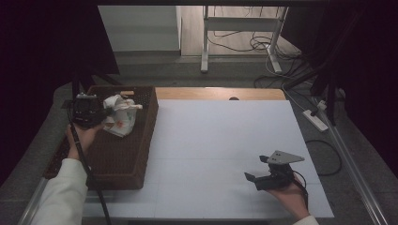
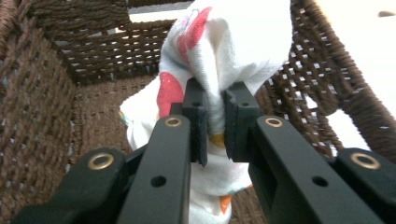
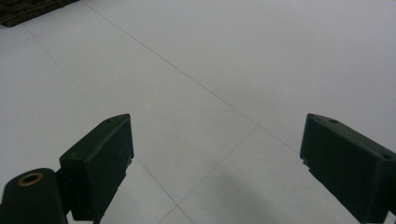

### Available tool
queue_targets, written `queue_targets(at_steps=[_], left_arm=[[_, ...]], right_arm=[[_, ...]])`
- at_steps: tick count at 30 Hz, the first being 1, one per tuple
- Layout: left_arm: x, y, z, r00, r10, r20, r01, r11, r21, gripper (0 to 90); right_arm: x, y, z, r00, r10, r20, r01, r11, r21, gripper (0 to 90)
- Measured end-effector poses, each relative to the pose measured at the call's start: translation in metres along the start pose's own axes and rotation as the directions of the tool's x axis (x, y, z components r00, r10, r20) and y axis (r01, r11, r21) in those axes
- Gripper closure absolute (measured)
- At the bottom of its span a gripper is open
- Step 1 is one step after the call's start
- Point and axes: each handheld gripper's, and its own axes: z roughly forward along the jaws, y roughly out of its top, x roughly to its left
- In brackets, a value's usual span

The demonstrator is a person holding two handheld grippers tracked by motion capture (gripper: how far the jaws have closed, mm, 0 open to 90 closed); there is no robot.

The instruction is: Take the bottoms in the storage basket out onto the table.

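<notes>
White cloth (image 2: 219, 60) pinched in my left tongs (image 2: 215, 122), hanging over the open wicker basket (image 1: 149, 123).

Nearest me, the left tongs are nearly shut on a fold of that printed cloth (red and orange patches on white), which bunches above the jaws and trails below them, its long axis running roughly up and down; in the high view the cloth (image 1: 120, 115) sits just to the right of the left tongs (image 1: 104, 114), above the basket's inside near its far end. My right tongs (image 1: 256, 178) rest spread wide and empty on the bare white desk (image 1: 220, 140), well apart from the cloth, so the left hand is by far the nearer. Beyond the desk's wooden far edge lie a grey floor, a white frame leg and loose cables.
</notes>
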Motion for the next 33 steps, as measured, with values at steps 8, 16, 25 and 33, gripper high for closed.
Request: queue_targets(at_steps=[8,16,25,33], left_arm=[[-0.009,-0.006,-0.011,0.9998,0.015,0.011,-0.015,0.9992,-0.038,80.9],[-0.011,-0.013,-0.022,0.9995,-0.009,0.03,0.012,0.9958,-0.091,80.9],[-0.013,-0.014,-0.022,0.9974,-0.01,0.072,0.017,0.995,-0.098,80.8],[-0.01,-0.014,-0.03,0.9911,-0.037,0.128,0.055,0.9885,-0.141,80.9]], right_arm=[[0.0,0.0,0.001,1.0,0.0,0.0,0.0,1.0,0.007,9.9],[0.0,0.0,0.0,1.0,0.003,-0.003,-0.003,1.0,-0.004,9.9],[0.001,0.001,0.002,1.0,-0.008,0.004,0.008,1.0,0.007,9.9],[0.001,0.0,0.002,0.9999,-0.003,0.011,0.003,1.0,0.012,9.9]])
